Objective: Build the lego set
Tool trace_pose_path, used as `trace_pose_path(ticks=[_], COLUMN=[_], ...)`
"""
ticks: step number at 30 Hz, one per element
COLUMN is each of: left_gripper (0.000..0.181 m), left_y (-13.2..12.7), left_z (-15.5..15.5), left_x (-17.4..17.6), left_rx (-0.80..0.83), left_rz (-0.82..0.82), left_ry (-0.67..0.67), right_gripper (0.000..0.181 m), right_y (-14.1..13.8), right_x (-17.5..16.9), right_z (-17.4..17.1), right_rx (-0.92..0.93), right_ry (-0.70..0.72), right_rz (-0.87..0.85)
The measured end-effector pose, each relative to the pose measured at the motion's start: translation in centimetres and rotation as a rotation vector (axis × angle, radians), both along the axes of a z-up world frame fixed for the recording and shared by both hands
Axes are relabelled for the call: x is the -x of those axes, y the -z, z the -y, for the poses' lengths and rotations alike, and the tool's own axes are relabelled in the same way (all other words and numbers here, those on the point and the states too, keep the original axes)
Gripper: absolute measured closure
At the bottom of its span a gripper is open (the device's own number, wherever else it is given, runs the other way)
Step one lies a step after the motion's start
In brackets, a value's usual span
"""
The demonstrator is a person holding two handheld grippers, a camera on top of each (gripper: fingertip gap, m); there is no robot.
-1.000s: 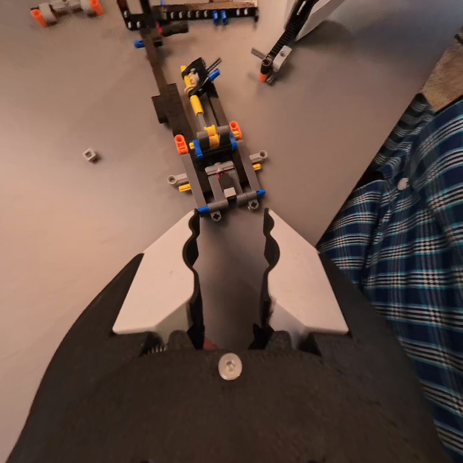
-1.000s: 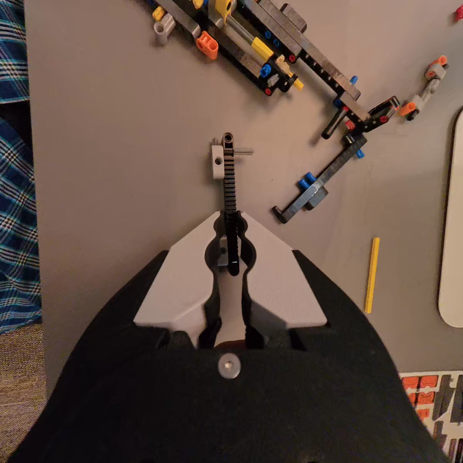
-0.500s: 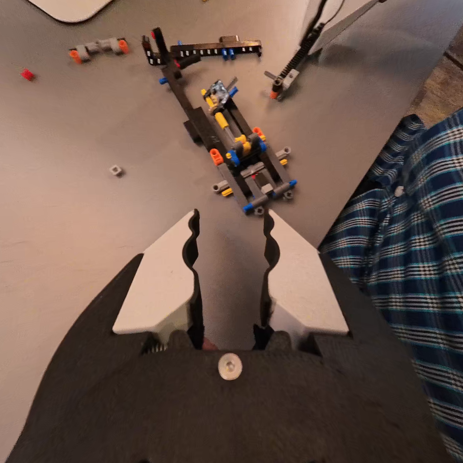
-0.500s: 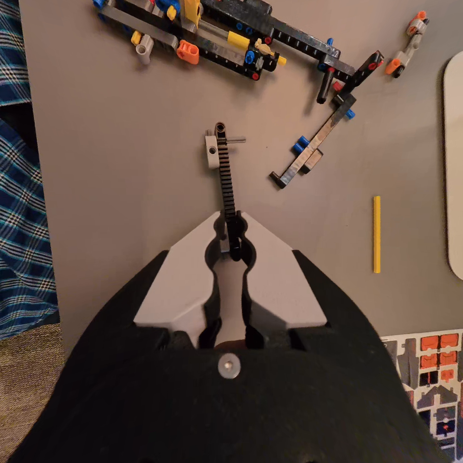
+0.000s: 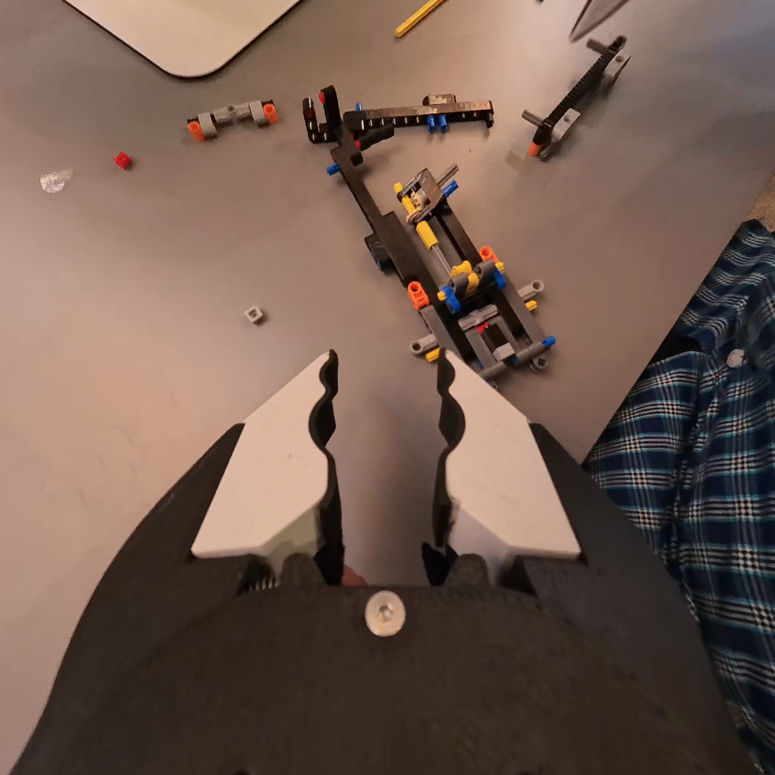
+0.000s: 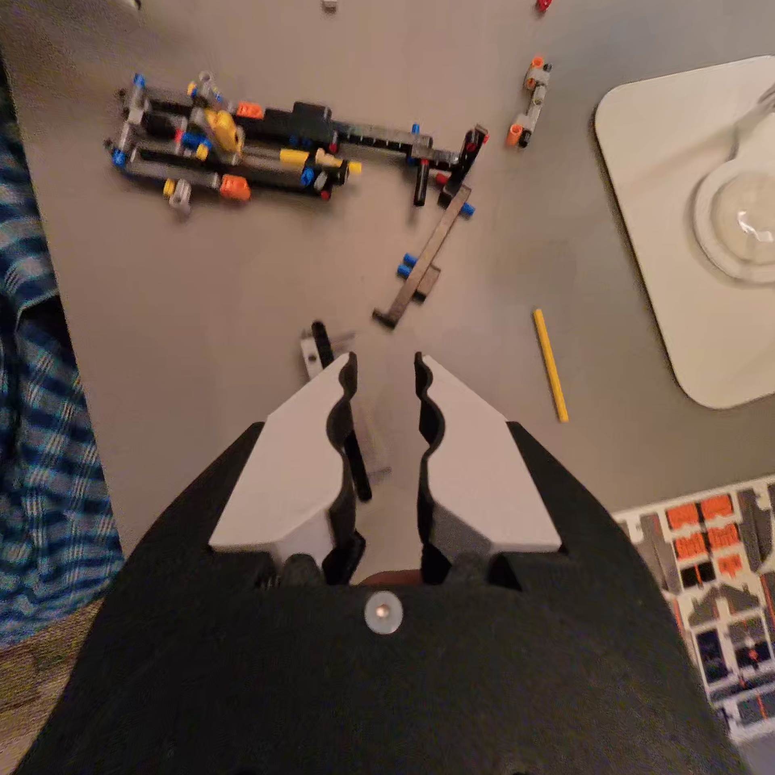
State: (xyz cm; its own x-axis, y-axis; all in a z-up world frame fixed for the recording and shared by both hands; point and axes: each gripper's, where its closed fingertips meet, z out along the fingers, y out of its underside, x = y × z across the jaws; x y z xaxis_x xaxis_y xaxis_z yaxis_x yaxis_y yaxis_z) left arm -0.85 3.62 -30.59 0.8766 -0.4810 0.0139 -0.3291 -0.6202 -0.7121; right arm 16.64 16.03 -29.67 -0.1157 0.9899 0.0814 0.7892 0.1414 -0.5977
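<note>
The long black and grey lego chassis [image 5: 461, 285] with yellow, blue and orange parts lies on the grey table just beyond my left gripper [image 5: 386, 360], which is open and empty. My right gripper [image 6: 386, 360] is open and holds nothing. The black toothed rack with a grey block [image 6: 321, 339] lies on the table under its left finger, partly hidden. The rack also shows in the left wrist view [image 5: 578, 96] at the far right. The chassis [image 6: 226, 142] lies far left of the right gripper.
A dark beam with blue pins [image 6: 427, 260], a yellow axle [image 6: 550, 365] and a small grey-orange piece [image 6: 530, 105] lie loose. A white tray [image 6: 692, 318] is at the right, a printed sheet [image 6: 713, 587] nearer. A person's plaid shirt [image 5: 692, 461] is at the table edge. Tip to tip, the grippers are about 20 centimetres apart.
My right gripper has opened and let go of the toothed rack, which now lies on the table. Both grippers have drawn back from the parts, so more of the table shows.
</note>
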Motion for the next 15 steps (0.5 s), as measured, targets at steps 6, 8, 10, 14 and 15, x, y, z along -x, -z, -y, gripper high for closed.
trace_pose_path(ticks=[6, 8, 10, 14, 15], left_gripper=[0.138, 0.138, 0.138, 0.138, 0.138], left_y=[-0.3, -0.2, -0.2, 0.2, 0.2], left_z=[-0.7, -0.6, -0.7, -1.0, -1.0], left_x=[0.3, 0.4, 0.3, -0.2, -0.5], left_rx=[-0.028, -0.029, -0.030, -0.014, -0.007], left_rz=[0.031, 0.048, 0.067, 0.071, 0.074], left_ry=[-0.035, -0.043, -0.043, -0.004, 0.016], right_gripper=[0.148, 0.150, 0.164, 0.166, 0.166], right_y=[3.2, 4.4, 4.6, 4.6, 4.5], right_x=[4.7, 4.8, 5.0, 4.5, 4.3], right_z=[-1.6, -1.9, -1.7, -1.7, -1.7], right_rx=[0.047, 0.059, 0.067, 0.065, 0.072], right_ry=[0.110, 0.134, 0.131, 0.140, 0.155], right_rz=[0.088, 0.139, 0.141, 0.155, 0.150])
